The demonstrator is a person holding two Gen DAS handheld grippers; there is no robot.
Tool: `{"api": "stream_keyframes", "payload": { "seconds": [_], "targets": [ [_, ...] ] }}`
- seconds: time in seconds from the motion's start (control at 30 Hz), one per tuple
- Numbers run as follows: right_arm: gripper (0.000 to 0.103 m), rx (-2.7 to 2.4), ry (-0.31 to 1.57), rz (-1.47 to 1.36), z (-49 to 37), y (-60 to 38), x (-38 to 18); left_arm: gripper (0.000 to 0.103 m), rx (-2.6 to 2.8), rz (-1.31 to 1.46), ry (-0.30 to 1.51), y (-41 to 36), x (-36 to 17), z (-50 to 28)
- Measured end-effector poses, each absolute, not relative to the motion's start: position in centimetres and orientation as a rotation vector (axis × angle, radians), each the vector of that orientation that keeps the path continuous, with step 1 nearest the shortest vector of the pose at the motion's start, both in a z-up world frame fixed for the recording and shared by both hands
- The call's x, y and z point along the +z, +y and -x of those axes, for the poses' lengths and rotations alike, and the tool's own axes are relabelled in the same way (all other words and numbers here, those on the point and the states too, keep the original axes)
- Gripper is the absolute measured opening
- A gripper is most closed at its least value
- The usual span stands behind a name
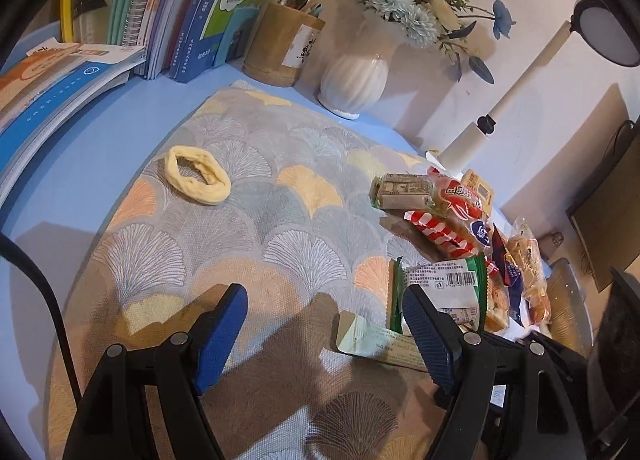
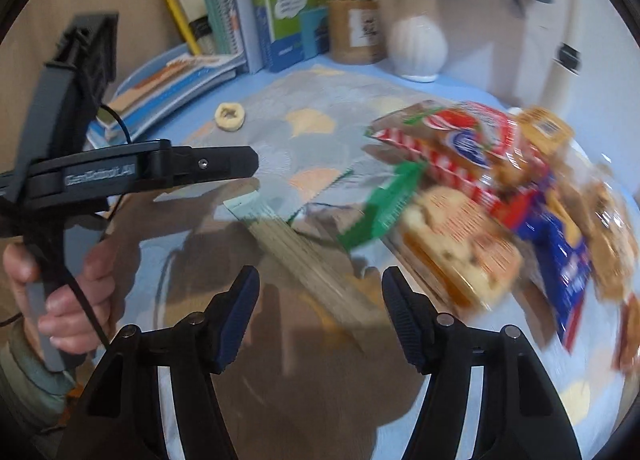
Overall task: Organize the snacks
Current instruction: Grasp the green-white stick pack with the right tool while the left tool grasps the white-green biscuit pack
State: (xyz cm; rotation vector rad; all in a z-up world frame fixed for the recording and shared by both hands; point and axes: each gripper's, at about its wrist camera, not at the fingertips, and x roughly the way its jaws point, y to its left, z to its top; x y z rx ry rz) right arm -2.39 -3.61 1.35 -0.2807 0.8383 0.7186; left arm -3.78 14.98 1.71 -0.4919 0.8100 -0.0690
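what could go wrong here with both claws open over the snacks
1. The snack pile sits stacked at the mat's right side; a nudge could slide packets off.
2. The left claw and right claw both hover near the long pale packet, so they might collide.

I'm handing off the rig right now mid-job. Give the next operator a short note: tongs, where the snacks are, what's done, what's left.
Left tongs: open, empty, low over the placemat.
Right tongs: open, empty; its view is motion-blurred.
Snacks: a loose pile on the placemat's right side; a green-edged pack and a long pale packet lie nearest the left tongs.
Yellow hair tie lies apart, far left.
Done: nothing visibly sorted.
Left: pick and arrange every packet.
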Motion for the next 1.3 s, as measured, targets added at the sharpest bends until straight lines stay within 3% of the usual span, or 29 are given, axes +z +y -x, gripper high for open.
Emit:
{"api": "stream_keyframes", "payload": {
  "seconds": [0.1, 0.13, 0.2, 0.33, 0.7, 0.87, 1.07, 1.23, 1.3],
  "targets": [
    [0.052, 0.712, 0.859, 0.313, 2.0, -2.7, 0.4, 0.078, -0.068, 0.478, 0.813, 14.8, 1.7, 3.7],
    [0.038, 0.707, 0.845, 0.321, 2.3, -2.8, 0.5, 0.078, -0.068, 0.476, 0.813, 14.7, 1.7, 3.7],
    [0.027, 0.723, 0.837, 0.321, 2.8, -3.1, 0.6, 0.078, -0.066, 0.472, 0.815, 14.8, 1.7, 3.6],
    [0.020, 0.700, 0.821, 0.342, 4.7, -4.4, 0.4, 0.078, -0.062, 0.435, 0.829, 14.2, 1.8, 3.5],
    [0.020, 0.360, 0.865, 0.192, 10.1, -18.1, 0.3, 0.078, -0.312, 0.097, 0.906, 5.7, 3.1, 2.1],
    [0.020, 0.289, 0.884, 0.058, 9.8, -22.6, 0.1, 0.078, -0.290, 0.184, 0.944, 5.2, 2.9, -0.8],
    [0.021, 0.269, 0.858, 0.127, 9.7, -21.5, 0.1, 0.078, -0.305, 0.215, 0.957, 5.9, 2.2, -2.4],
    [0.030, 0.266, 0.870, 0.118, 8.5, -20.7, 0.0, 0.078, -0.324, 0.238, 0.953, 5.8, 2.1, -2.9],
    [0.031, 0.261, 0.869, 0.119, 8.1, -20.2, 0.0, 0.063, -0.328, 0.263, 0.945, 6.1, 2.0, -2.8]
  ]
}}
